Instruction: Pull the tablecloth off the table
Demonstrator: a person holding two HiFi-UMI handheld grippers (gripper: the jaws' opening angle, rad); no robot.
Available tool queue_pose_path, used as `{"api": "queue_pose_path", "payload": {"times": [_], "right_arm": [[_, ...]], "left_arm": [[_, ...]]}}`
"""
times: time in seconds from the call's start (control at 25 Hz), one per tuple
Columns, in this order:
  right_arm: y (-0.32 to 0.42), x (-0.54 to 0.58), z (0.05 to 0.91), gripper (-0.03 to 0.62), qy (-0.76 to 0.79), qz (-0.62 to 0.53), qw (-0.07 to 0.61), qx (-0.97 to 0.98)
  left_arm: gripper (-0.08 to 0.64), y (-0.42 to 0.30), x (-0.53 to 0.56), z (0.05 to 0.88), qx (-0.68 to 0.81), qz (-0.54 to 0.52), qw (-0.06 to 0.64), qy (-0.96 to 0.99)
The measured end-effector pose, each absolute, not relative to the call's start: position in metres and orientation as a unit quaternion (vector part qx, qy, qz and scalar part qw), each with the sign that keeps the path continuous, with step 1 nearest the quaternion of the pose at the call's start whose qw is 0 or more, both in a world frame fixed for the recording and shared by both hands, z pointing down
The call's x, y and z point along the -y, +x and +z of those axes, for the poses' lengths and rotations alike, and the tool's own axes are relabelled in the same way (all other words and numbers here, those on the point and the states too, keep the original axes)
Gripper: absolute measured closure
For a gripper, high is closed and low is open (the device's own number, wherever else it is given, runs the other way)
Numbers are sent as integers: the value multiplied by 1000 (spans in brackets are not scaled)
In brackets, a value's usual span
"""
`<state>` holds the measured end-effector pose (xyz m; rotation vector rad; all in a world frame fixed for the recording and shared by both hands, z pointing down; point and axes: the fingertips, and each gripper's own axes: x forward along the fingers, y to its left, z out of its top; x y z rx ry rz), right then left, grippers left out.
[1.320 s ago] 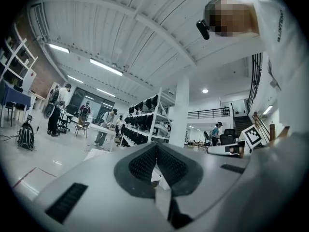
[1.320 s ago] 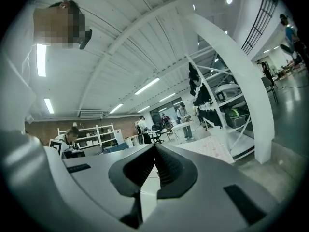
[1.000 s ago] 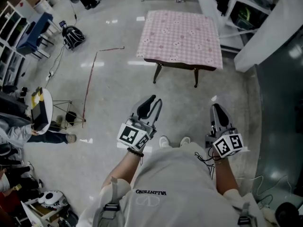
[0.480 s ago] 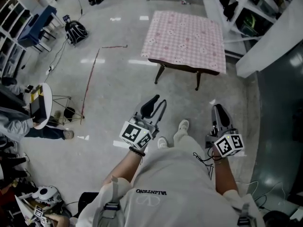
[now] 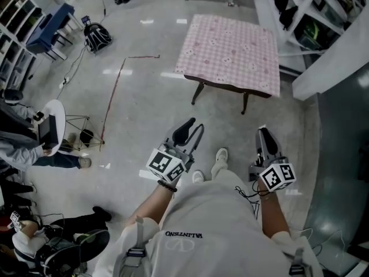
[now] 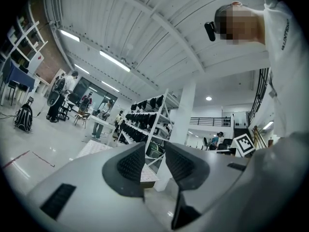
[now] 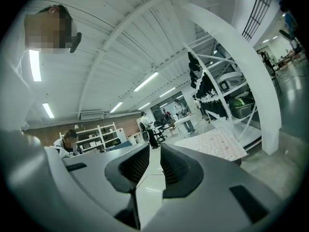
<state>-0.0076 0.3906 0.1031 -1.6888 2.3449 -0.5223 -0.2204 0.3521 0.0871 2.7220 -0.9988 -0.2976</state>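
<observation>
Your left gripper [image 5: 190,127] holds nothing and its jaws are opening; your right gripper [image 5: 264,134] stands apart, empty too. The pink checked tablecloth [image 5: 232,52] covers the table [image 5: 196,91] at upper centre, well ahead of both, its near edge running left to right, the right gripper seemingly a little nearer. The right gripper view shows the cloth side-on; only the head view shows its whole top.

Head view: from high overhead, aimed steeply down, well short of the tablecloth [image 5: 230,48]. Left and right gripper views: lower, tilted upward, facing that tablecloth from the same side, well apart from it. Shared by all three: the tablecloth.
</observation>
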Motion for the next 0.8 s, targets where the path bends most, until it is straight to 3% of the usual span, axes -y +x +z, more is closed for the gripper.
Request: {"api": "queue_pose_path", "payload": {"times": [0.8], "right_arm": [[47,-249,144,509,-520,-285,136,-794]], "left_arm": [[445,-127,-226,114,325,-104,198,919]]}}
